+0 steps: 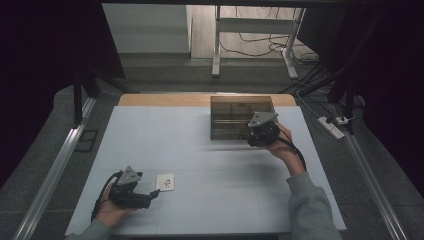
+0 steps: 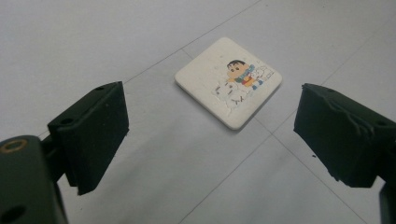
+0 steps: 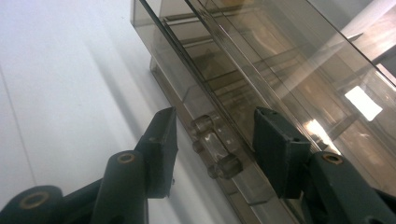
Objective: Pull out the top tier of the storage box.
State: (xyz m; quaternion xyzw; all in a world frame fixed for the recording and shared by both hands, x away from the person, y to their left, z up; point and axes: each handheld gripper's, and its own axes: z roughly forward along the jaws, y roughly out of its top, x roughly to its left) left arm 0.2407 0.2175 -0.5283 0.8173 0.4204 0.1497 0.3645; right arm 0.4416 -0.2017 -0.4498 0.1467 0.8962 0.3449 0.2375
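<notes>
Smoky clear plastic fills the gap at the right gripper (image 3: 212,144): its two black jaws stand on either side of a small transparent handle (image 3: 211,147) on the front of a tinted drawer box (image 3: 261,70). The handle lies between the pads, but neither pad presses on it; a sliver of space shows on each side, so the jaws are partly open around it. From above, the right gripper (image 1: 262,131) sits at the box's (image 1: 235,117) near right corner, held in the person's right hand (image 1: 281,145), and the box stands towards the far right of the pale grey table (image 1: 200,150).

Over at the near left, the left gripper (image 2: 210,135) has its jaws spread wide with nothing between them. Just ahead of the jaws, flat on the table, lies a small white square tile (image 2: 229,81) with a cartoon picture on it, clear of both pads. In the high view the left gripper (image 1: 150,195) points at the tile (image 1: 165,181) from just beside it, cradled in the left hand (image 1: 112,207).

The box and the tile are well apart.
</notes>
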